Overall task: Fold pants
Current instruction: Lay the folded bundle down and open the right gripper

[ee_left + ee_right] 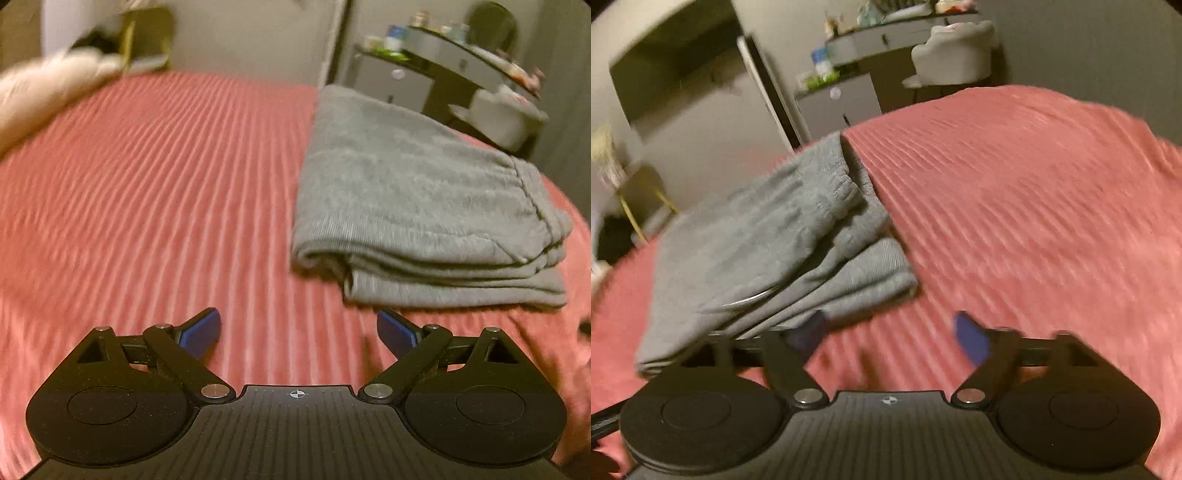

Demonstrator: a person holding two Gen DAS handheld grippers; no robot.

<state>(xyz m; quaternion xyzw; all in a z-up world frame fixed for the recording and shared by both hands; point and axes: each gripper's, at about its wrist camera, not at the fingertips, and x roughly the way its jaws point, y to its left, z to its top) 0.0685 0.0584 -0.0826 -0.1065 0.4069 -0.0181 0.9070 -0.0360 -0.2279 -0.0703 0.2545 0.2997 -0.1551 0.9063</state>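
Observation:
Grey pants [417, 199] lie folded into a layered stack on the pink ribbed bedspread [155, 206]. In the left wrist view the stack is ahead and to the right of my left gripper [298, 334], which is open over bare bedspread with nothing between its blue pads [202, 332]. In the right wrist view, blurred by motion, the pants [768, 243] sit to the left with the elastic waistband on top. My right gripper [890, 338] is open and holds nothing. Its left pad [809, 332] is near the stack's front corner; I cannot tell whether it touches.
A white fluffy pillow [44, 96] lies at the bed's far left. Beyond the bed stand a dark desk [443, 55] with small items, a white chair [956, 55] and a grey drawer unit [838, 103]. A gold-legged stool [639, 199] stands left of the bed.

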